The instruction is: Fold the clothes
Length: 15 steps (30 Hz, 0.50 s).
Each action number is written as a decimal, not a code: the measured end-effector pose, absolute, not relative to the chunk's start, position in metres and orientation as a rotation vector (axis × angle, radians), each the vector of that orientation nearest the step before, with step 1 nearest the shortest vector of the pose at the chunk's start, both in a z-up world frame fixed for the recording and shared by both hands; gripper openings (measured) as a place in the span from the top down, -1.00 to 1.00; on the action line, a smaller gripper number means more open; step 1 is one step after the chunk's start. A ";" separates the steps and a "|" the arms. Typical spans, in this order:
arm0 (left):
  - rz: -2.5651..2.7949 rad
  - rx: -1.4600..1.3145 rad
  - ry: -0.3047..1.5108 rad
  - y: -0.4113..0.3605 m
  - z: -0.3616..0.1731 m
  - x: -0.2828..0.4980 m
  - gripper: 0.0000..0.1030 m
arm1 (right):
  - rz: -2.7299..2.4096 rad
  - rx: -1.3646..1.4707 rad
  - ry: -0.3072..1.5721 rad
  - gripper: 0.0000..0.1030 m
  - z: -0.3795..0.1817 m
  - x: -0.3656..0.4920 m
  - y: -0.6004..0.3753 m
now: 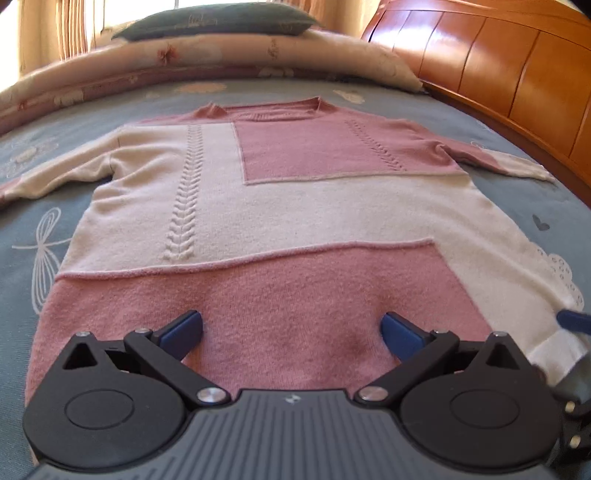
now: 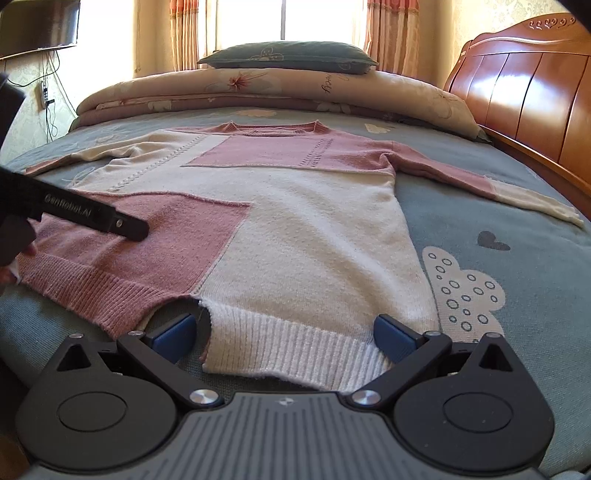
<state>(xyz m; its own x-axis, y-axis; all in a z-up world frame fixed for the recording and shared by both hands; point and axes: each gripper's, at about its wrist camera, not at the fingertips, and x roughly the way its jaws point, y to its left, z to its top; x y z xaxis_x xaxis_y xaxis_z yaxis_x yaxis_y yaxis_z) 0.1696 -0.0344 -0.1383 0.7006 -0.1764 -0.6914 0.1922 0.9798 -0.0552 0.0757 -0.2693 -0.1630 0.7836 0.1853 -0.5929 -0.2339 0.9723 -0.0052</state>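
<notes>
Left jaws: the left gripper point(image 1: 291, 328) is hovering with its blue pads point(image 1: 183, 329) spread wide apart, gripping nothing, low over the pink lower panel of the sweater point(image 1: 280, 206).
Right jaws: the right gripper point(image 2: 284, 332) is also standing wide open, its pads point(image 2: 393, 336) straddling the cream ribbed hem point(image 2: 291, 350); whether they are touching the knit cannot be told.
Other gripper in view: in the right wrist view the left gripper's black body is reaching in from the left edge above the pink panel; in the left wrist view a blue pad of the right gripper is showing at the right edge by the cream hem corner.
Sweater: it is lying flat, front up, on the bed point(image 2: 517, 229), hem toward the cameras, neckline point(image 1: 273, 109) toward the far side, both sleeves spreading outward.
Hem: the pink ribbed part and the cream ribbed part are parting slightly at the bottom edge.
Bedspread: grey-blue with pale printed figures, lying under the sweater.
Far end: a folded floral quilt point(image 2: 280, 92) is carrying a dark pillow point(image 2: 288, 55).
Right side: a wooden headboard point(image 2: 524, 88) is running along the bed.
Background: curtains point(image 2: 391, 33) are hanging by a bright window.
</notes>
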 end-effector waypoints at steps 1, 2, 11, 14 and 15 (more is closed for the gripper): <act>-0.206 0.021 0.761 -0.033 -0.139 0.166 -0.99 | 0.226 -0.080 0.631 -1.00 -0.163 0.076 -0.269; -0.208 0.018 0.757 -0.032 -0.139 0.163 -0.99 | 0.224 -0.081 0.630 -1.00 -0.163 0.076 -0.269; -0.208 0.013 0.734 -0.028 -0.139 0.148 -0.99 | 0.217 -0.082 0.618 -1.00 -0.164 0.073 -0.268; -0.204 0.016 0.727 -0.028 -0.139 0.146 -0.99 | 0.216 -0.088 0.603 -1.00 -0.165 0.071 -0.267; -0.204 0.018 0.727 -0.028 -0.139 0.146 -0.99 | 0.216 -0.089 0.601 -1.00 -0.165 0.071 -0.268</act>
